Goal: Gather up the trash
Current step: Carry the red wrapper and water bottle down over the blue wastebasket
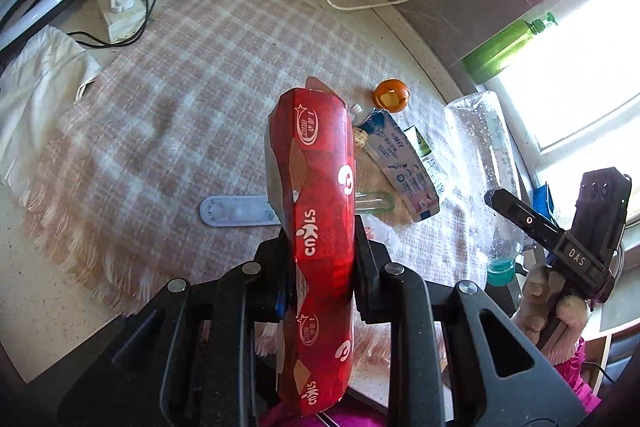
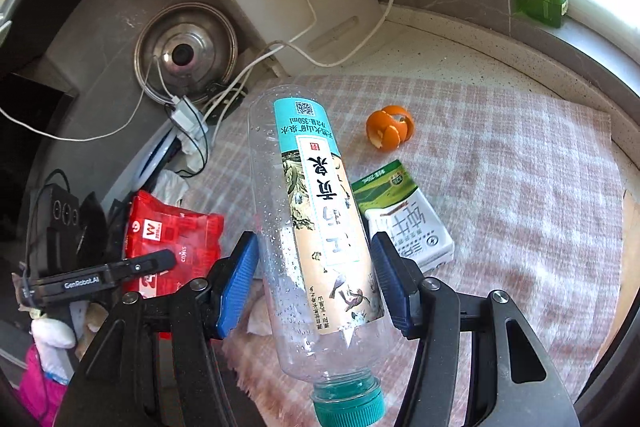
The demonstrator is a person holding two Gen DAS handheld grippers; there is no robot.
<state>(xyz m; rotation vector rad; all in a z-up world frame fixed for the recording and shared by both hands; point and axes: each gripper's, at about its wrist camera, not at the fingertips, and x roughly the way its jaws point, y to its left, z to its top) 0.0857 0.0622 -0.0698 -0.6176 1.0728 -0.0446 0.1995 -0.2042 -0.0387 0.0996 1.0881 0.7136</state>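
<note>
left gripper (image 1: 320, 251) pinches the red carton (image 1: 320, 227), right gripper (image 2: 312, 279) clamps the water bottle (image 2: 312, 227); beyond them, orange peel (image 2: 390, 127) and milk carton (image 2: 404, 215) remain uncollected.

Bright daylight glares through the window (image 1: 580, 99); fisheye edges warp.

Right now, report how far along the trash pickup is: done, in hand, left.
Done: no bin or bagged trash is in view, so nothing shows as collected. In hand: the left gripper grips a flattened red carton; the right gripper holds a plastic bottle. Left on the cloth: orange peel, a milk carton, a tube.
</note>
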